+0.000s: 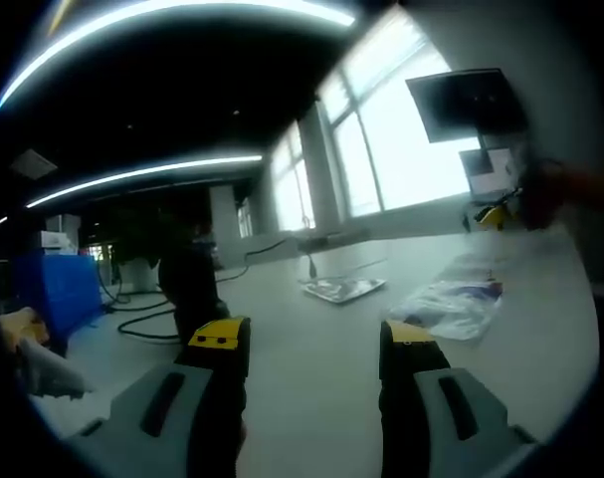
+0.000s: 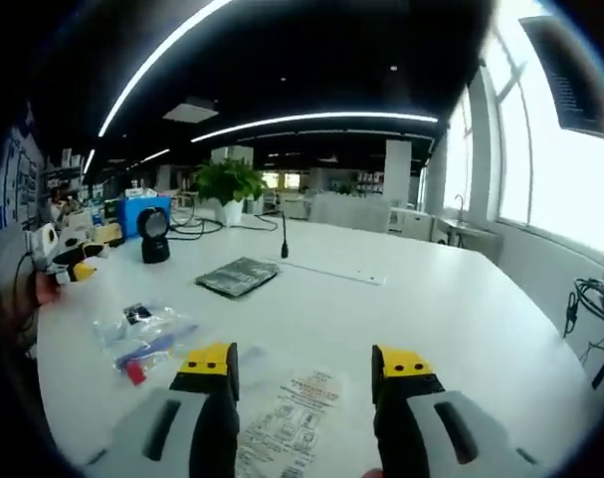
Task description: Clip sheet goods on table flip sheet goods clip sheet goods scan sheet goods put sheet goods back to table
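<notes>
Three sheet goods on the white counter [image 2: 431,289]: one printed sheet [image 2: 287,423] lying flat between the right hand-held gripper [image 2: 306,363] jaws, untouched; one clear plastic packet [image 2: 142,339] with red and blue contents to its left; one dark flat packet [image 2: 237,276] further out. One black scanner [image 2: 154,236] stands near the far edge. Both grippers released — left hand-held gripper [image 1: 311,344] jaws apart over bare counter, nothing between them. Open office: ceiling light strips, tall windows, one potted plant [image 2: 227,184], one blue box [image 2: 142,211].
</notes>
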Motion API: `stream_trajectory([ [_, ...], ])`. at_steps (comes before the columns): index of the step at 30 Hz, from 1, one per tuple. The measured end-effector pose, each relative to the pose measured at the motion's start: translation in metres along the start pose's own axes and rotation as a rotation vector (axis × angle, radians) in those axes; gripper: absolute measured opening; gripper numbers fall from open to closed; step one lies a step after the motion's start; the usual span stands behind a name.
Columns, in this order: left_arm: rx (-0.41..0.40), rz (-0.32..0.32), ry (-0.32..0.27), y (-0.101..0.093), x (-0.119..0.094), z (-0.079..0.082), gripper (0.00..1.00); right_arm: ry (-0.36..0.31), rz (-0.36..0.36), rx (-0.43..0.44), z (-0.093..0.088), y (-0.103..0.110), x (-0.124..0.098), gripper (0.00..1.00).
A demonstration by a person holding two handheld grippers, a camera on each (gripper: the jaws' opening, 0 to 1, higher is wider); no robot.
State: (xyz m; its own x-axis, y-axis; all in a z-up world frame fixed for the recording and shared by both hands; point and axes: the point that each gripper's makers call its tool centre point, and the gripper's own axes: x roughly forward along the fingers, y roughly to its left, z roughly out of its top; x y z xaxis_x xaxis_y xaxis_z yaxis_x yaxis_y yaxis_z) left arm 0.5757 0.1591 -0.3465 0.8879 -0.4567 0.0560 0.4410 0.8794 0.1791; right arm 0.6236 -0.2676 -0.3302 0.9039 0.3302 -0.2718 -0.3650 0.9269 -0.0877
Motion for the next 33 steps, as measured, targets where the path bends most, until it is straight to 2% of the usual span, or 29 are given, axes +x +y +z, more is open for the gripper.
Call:
stream_trajectory([
  [4,0.001,0.001,0.002,0.001,0.000,-0.001,0.45,0.060,0.011,-0.004,-0.007,-0.009,0.013,0.45],
  [7,0.001,0.002,0.003,0.002,0.001,-0.001,0.45,0.116,-0.004,-0.084,-0.017,-0.017,0.019,0.35],
  [12,-0.001,0.002,0.003,0.001,0.001,-0.001,0.45,0.197,0.006,-0.102,-0.038,-0.025,0.030,0.36],
  [17,0.000,0.001,0.004,-0.002,0.000,0.000,0.45,0.209,0.015,-0.078,-0.045,-0.025,0.035,0.35],
  [27,0.001,0.001,0.005,0.001,0.000,-0.002,0.45,0.258,0.037,-0.092,-0.062,-0.022,0.045,0.33],
  [33,0.000,0.001,0.004,0.001,0.000,-0.002,0.45,0.266,0.031,-0.063,-0.066,-0.016,0.048,0.26],
])
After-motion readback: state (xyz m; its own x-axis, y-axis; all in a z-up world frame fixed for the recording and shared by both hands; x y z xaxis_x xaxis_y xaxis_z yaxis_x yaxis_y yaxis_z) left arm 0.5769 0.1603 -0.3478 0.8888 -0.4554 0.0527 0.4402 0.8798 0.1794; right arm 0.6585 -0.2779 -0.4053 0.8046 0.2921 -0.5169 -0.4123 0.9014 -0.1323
